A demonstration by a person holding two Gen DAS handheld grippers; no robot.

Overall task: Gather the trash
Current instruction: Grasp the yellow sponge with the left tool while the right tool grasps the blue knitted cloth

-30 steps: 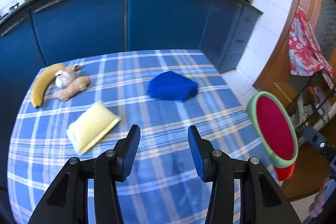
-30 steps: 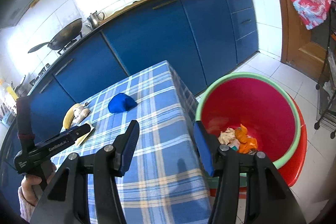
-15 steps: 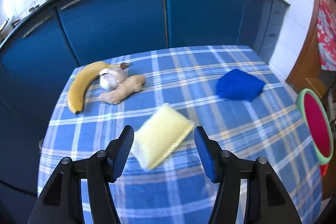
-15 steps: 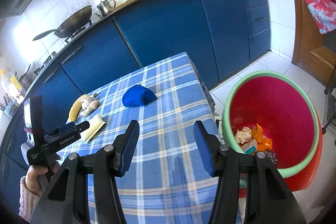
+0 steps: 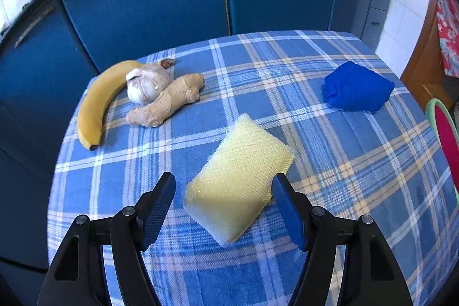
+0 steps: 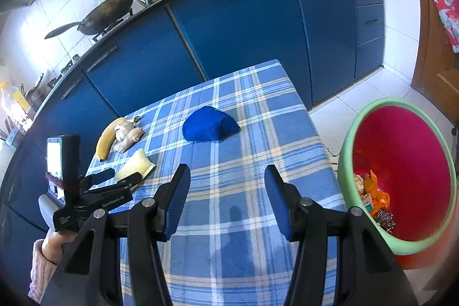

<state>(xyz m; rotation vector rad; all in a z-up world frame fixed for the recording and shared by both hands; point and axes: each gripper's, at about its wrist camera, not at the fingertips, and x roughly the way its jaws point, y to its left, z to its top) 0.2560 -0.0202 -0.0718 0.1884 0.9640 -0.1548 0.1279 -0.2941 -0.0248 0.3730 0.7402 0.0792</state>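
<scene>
Since a second ago the left gripper (image 5: pixel 223 202) has swung onto the yellow sponge (image 5: pixel 239 181), fingers spread either side, not touching. Square up, lower to the worktop (image 5: pixel 344 162), then close. Right gripper (image 6: pixel 226 201) hangs released beside the bin (image 6: pixel 347 157).

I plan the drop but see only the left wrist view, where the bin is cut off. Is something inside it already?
Observer: Yes, the red bin holds orange scraps at its bottom.
Operator: Where does it stand?
Observer: On the floor, beside the table.
Operator: Does the right gripper hold anything?
Observer: No, the right gripper is open and empty above the tablecloth.
</scene>
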